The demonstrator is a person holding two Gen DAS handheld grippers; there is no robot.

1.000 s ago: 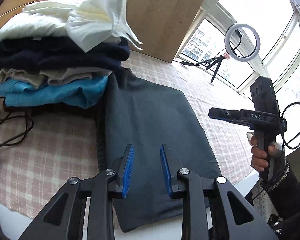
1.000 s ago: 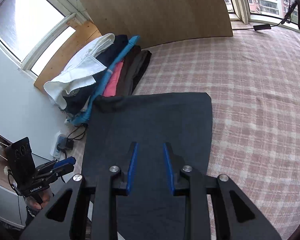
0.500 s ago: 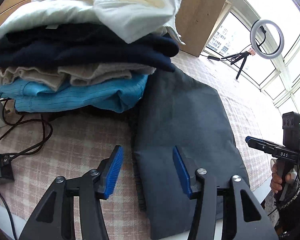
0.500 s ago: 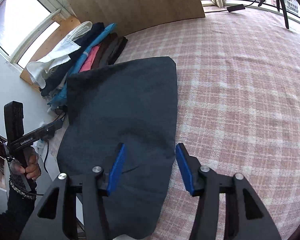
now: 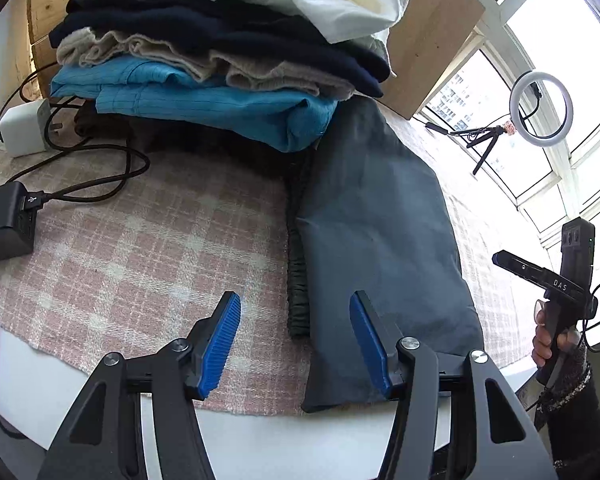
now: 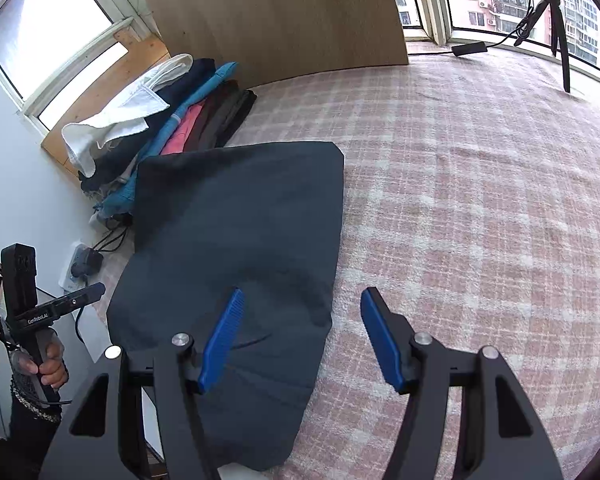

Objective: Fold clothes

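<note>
A dark grey garment [image 5: 372, 216] [image 6: 236, 240] lies folded flat on the pink checked cloth [image 5: 160, 240], its gathered waistband [image 5: 298, 280] along the left edge. My left gripper [image 5: 295, 312] hovers open above that waistband edge near the table's front, with nothing pinched between its blue pads. My right gripper [image 6: 304, 308] is open above the garment's right edge, one finger over the fabric and the other over the cloth. Each gripper also shows in the other view, held in a hand: the right gripper [image 5: 556, 280] and the left gripper [image 6: 40, 312].
A stack of folded clothes [image 5: 220, 60] [image 6: 172, 120] stands at the far left against a wooden board [image 6: 280, 12]. Chargers and black cables [image 5: 80, 184] lie in front of the stack. A ring light on a tripod [image 5: 540, 108] stands by the windows.
Both grippers have opened wider. The left one slid left to the garment's waistband edge, closer to the stack. The right one moved toward the garment's right edge.
</note>
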